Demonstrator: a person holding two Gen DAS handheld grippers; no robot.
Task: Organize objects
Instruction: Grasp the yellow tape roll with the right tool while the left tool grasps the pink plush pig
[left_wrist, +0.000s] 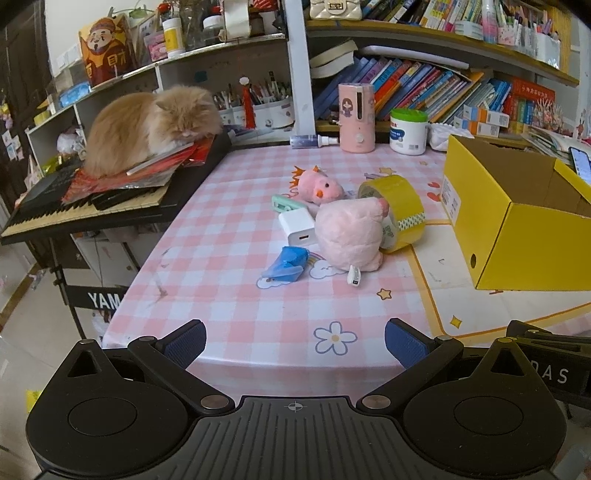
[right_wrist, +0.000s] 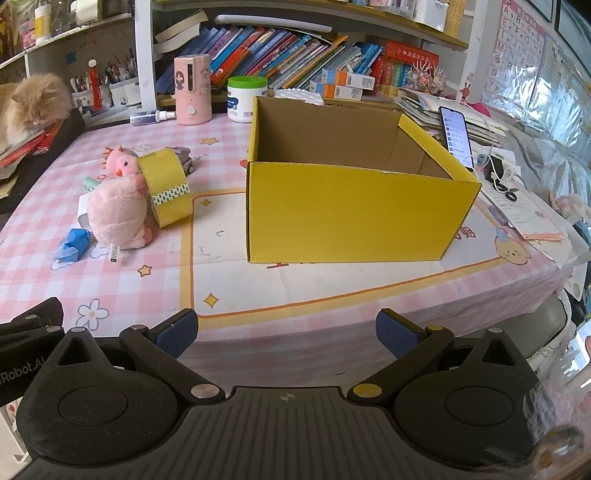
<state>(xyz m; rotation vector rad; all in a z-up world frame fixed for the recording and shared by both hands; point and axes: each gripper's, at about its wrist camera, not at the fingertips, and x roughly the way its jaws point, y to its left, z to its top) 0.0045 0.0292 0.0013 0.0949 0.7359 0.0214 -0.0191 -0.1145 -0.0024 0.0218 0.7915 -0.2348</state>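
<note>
An open yellow cardboard box stands on the checked tablecloth, empty inside; it also shows at the right of the left wrist view. Left of it lie a large pink plush, a small pink chick plush, a yellow tape roll, a white charger, a blue crumpled packet and a mint green item. My left gripper and right gripper are both open and empty above the table's near edge.
An orange cat lies on papers on a keyboard left of the table. A pink humidifier, a white jar and a spray bottle stand at the back. A phone leans right of the box.
</note>
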